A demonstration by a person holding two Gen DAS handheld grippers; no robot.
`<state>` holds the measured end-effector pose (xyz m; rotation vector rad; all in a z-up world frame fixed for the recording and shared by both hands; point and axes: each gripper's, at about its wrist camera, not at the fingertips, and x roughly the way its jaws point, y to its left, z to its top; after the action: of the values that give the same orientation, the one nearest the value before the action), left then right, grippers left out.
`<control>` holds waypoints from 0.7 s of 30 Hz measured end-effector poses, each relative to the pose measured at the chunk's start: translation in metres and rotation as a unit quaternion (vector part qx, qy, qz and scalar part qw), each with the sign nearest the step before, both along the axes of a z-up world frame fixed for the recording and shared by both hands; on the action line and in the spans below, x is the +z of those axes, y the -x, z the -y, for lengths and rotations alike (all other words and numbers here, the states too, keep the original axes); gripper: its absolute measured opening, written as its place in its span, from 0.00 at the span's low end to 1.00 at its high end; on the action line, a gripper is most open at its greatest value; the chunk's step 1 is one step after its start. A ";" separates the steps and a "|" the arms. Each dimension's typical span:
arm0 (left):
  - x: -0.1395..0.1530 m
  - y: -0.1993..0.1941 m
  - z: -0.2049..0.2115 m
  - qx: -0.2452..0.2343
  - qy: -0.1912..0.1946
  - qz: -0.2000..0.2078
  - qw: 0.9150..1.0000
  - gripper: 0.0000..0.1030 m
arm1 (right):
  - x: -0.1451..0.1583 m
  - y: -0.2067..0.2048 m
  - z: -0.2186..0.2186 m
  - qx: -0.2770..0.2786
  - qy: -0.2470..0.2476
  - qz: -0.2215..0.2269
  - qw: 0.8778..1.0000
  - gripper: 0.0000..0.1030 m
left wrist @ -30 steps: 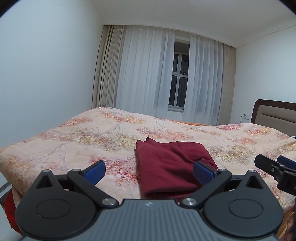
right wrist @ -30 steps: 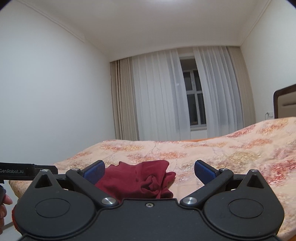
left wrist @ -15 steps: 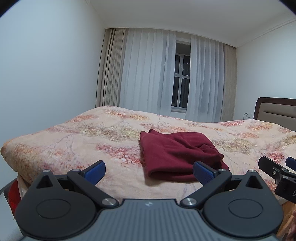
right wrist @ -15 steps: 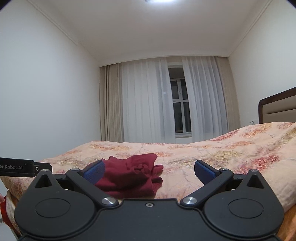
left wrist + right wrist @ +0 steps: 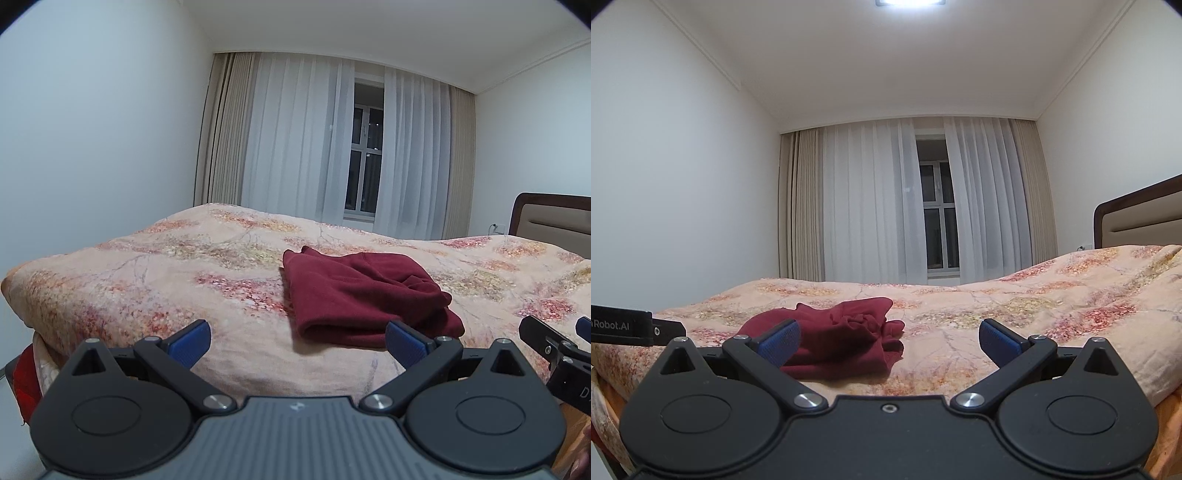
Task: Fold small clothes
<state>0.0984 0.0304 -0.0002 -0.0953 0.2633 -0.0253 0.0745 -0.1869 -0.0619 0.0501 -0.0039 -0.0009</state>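
A dark red garment [image 5: 362,295] lies folded on the floral bedspread [image 5: 166,280], near the bed's front edge. It also shows in the right wrist view [image 5: 846,339], with a crumpled bunch on its right side. My left gripper [image 5: 297,341] is open and empty, held off the bed's edge in front of the garment. My right gripper [image 5: 888,339] is open and empty, also short of the bed. The right gripper's side [image 5: 554,350] shows at the right edge of the left wrist view.
A headboard [image 5: 554,221] stands at the right. Sheer curtains [image 5: 314,147] and a dark window [image 5: 364,162] are behind the bed. Something red [image 5: 26,380] hangs low at the bed's left corner. The left gripper's body [image 5: 624,325] shows at the left edge.
Both grippers have drawn back and down from the bed, so the views sit lower and show more wall and ceiling. The garment has not moved. Both grippers stay open.
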 end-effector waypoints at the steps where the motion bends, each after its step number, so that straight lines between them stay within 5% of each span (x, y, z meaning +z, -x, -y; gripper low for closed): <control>1: 0.000 0.000 0.000 0.000 0.000 0.000 1.000 1.00 | -0.001 0.000 0.000 0.000 0.001 0.000 1.000 1.00; 21: -0.002 -0.002 -0.002 -0.001 0.000 -0.006 1.000 1.00 | -0.003 -0.002 0.000 -0.002 -0.002 -0.010 1.000 1.00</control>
<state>0.1005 0.0323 -0.0021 -0.0944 0.2754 -0.0267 0.0766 -0.1867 -0.0645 0.0540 0.0165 -0.0058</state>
